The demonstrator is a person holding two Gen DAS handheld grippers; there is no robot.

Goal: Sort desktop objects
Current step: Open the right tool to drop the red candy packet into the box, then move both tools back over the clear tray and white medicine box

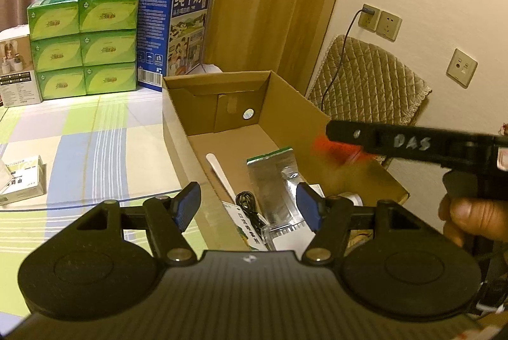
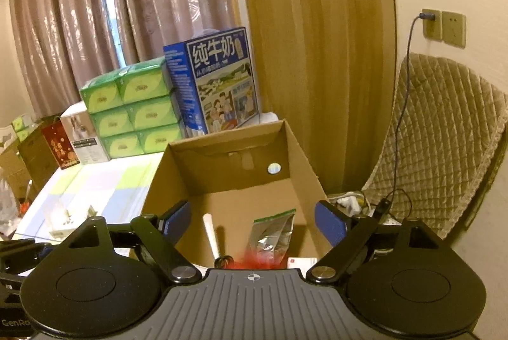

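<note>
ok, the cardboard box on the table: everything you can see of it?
The open brown corrugated cardboard box sits lid-less on the checked tablecloth. Its far wall has folded inner flaps, a tape patch and one round hole. Inside lie a white flat stick, a silver foil pouch with a green top, a black coiled cable, a printed green-and-white packet and a blurred red item. Behind it stands the blue milk carton.

Matt brown cardboard box; shiny crinkled foil pouch; quilted cloth chair cover; glossy curtain.
</note>
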